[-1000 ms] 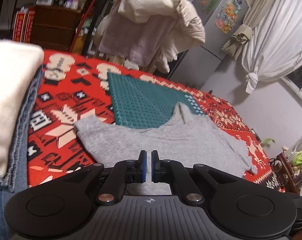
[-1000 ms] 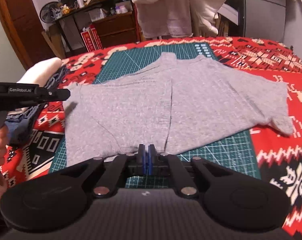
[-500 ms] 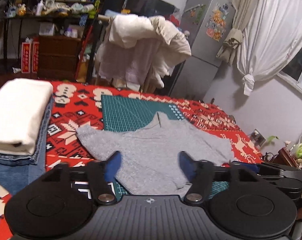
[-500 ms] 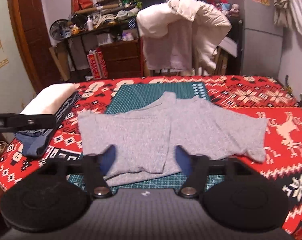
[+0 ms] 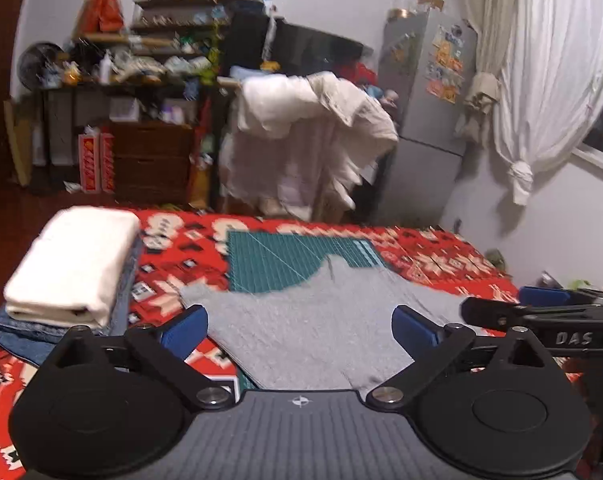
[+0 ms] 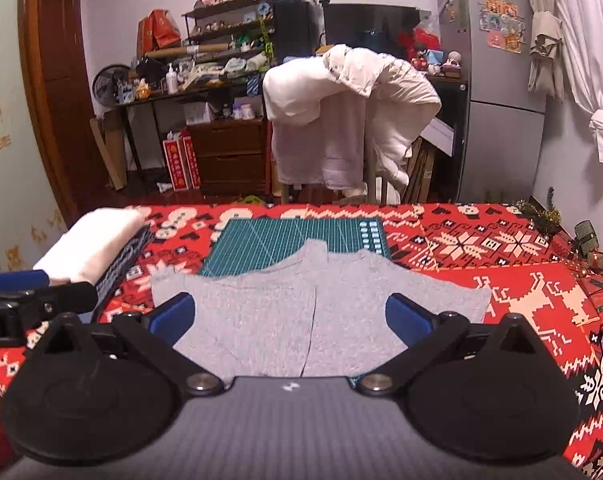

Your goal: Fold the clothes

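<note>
Above the grey shirt (image 6: 317, 312) (spread flat), left tongs (image 5: 300, 326) wide, right tongs (image 6: 289, 314) wide

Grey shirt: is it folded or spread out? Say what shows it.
Spread: the grey shirt lies flat across the mat, both sleeves out sideways.

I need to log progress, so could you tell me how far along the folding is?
Done: a folded cream garment sits stacked on denim. In hand: nothing; the left gripper and right gripper are open above the grey shirt. Left: the shirt lies spread, sleeves out, on the cutting mat.
</note>
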Action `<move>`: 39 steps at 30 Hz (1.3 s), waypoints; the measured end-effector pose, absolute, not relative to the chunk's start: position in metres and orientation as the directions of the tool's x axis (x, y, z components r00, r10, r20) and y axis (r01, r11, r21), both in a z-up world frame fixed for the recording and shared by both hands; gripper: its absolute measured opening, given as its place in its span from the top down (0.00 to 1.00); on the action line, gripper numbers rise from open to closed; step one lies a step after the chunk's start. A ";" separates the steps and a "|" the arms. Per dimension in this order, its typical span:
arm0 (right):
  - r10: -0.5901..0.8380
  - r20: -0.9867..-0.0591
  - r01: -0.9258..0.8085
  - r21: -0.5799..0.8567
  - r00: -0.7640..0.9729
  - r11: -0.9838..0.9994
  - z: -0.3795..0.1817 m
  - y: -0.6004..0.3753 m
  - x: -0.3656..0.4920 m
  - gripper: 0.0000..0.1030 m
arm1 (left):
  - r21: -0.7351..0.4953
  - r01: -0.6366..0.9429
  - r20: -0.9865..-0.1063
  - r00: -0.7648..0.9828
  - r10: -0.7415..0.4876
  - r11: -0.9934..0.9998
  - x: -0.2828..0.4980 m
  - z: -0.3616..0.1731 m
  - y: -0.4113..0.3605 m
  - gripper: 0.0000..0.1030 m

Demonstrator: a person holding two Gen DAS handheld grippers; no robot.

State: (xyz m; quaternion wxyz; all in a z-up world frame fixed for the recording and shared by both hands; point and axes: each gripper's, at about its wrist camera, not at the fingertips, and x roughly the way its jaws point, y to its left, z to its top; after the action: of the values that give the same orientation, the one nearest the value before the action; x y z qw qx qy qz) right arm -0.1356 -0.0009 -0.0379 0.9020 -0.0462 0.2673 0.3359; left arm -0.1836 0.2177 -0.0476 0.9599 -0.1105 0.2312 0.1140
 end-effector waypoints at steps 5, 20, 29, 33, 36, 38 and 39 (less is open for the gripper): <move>0.589 -0.491 -0.607 0.145 0.642 0.781 -0.032 -0.012 -0.128 0.00 | -0.143 -0.286 -0.423 0.883 0.203 0.948 -0.182 -0.044 0.213 0.00; 0.572 -0.528 -0.567 0.193 0.628 0.801 -0.064 -0.025 -0.103 0.01 | -0.171 -0.368 -0.506 0.829 0.239 0.914 -0.175 -0.050 0.214 0.02; 0.577 -0.512 -0.630 0.085 0.637 0.772 -0.080 0.008 -0.098 0.05 | -0.272 -0.328 -0.519 0.842 0.149 0.905 -0.158 -0.078 0.252 0.06; 0.601 -0.506 -0.654 0.094 0.618 0.751 -0.093 0.020 -0.088 0.22 | -0.281 -0.284 -0.525 0.845 0.101 0.917 -0.132 -0.091 0.277 0.15; 0.624 -0.538 -0.689 0.105 0.567 0.717 -0.102 0.043 -0.061 0.34 | -0.290 -0.271 -0.541 0.837 0.076 0.918 -0.098 -0.096 0.300 0.31; 0.647 -0.566 -0.726 0.120 0.510 0.677 -0.104 0.065 -0.033 0.45 | -0.291 -0.250 -0.554 0.831 0.051 0.924 -0.070 -0.097 0.315 0.39; 0.655 -0.590 -0.752 0.120 0.471 0.649 -0.105 0.081 -0.017 0.51 | -0.271 -0.228 -0.567 0.823 0.036 0.935 -0.052 -0.096 0.321 0.44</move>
State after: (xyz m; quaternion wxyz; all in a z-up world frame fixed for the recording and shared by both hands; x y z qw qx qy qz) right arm -0.0168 0.0807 -0.1046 0.8542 -0.0782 0.3077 0.4118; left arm -0.0519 0.3215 -0.0955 0.9401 -0.1658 0.2894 0.0701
